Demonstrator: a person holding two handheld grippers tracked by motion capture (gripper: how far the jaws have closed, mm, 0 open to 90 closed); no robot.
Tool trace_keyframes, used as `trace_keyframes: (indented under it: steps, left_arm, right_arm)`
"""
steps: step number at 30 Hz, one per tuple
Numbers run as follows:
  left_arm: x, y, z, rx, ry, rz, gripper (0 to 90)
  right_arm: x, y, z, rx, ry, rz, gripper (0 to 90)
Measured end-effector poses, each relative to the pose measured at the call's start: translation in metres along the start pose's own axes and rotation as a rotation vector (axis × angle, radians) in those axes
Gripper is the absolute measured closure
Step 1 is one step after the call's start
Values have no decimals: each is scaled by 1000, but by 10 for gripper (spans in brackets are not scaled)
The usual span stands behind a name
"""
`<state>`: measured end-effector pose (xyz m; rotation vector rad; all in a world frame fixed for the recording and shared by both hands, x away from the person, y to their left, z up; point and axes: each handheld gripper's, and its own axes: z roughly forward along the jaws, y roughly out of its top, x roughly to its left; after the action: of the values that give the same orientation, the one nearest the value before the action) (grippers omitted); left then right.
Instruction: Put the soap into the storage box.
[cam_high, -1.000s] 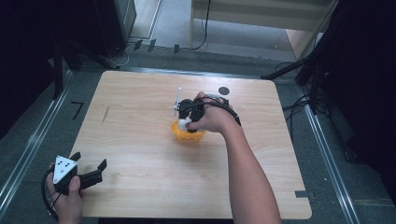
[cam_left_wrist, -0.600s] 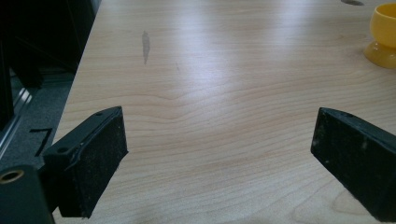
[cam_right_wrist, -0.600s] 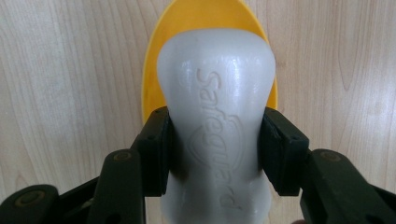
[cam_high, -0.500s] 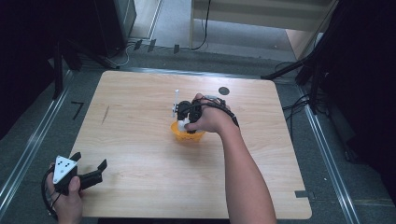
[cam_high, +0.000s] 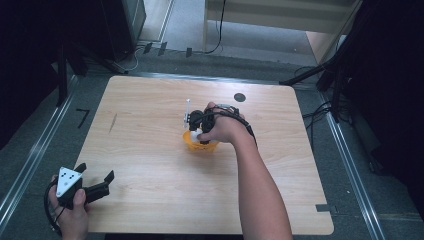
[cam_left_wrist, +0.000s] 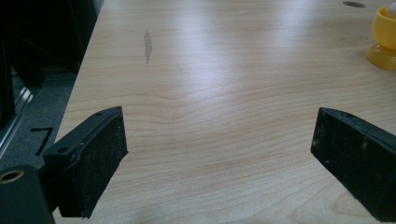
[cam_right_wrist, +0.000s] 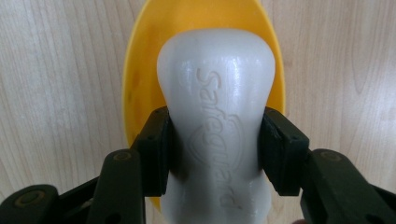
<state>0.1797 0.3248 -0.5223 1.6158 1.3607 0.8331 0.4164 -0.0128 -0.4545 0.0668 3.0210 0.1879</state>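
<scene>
The bowl (cam_high: 200, 142) sits near the middle of the table (cam_high: 150, 125). A soap bar (cam_right_wrist: 215, 126) is over it, between the right gripper's (cam_high: 197, 125) jaws. The left gripper (cam_high: 92, 187) is at the table's near left corner.

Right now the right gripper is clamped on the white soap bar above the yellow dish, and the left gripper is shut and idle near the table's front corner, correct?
Not quite. The left gripper is open: the left gripper view shows its jaws wide apart over bare table. The rest holds: the right gripper is clamped on the white soap bar above the yellow dish.

1 soap bar (cam_right_wrist: 215, 126), 1 bowl (cam_right_wrist: 140, 74), 2 tools
</scene>
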Motion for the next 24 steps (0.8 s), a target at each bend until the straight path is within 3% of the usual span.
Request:
trace_keyframes:
  steps: [4, 7, 11, 18, 24]
  left_arm:
    - [0, 0, 0, 0, 1, 0, 39]
    - [0, 0, 0, 1, 2, 0, 39]
    - [0, 0, 0, 5, 3, 2, 39]
    - [0, 1, 1, 14, 4, 5, 39]
    - [0, 1, 2, 18, 6, 7, 39]
  right_arm:
    - [1, -2, -2, -8, 27, 18, 493]
    - [-1, -5, -15, -75, 6, 57, 451]
    - [-2, -11, -27, -115, -10, 85, 434]
    - [5, -26, -36, -99, -15, 134, 375]
    - [13, -46, -40, -88, -36, 177, 257]
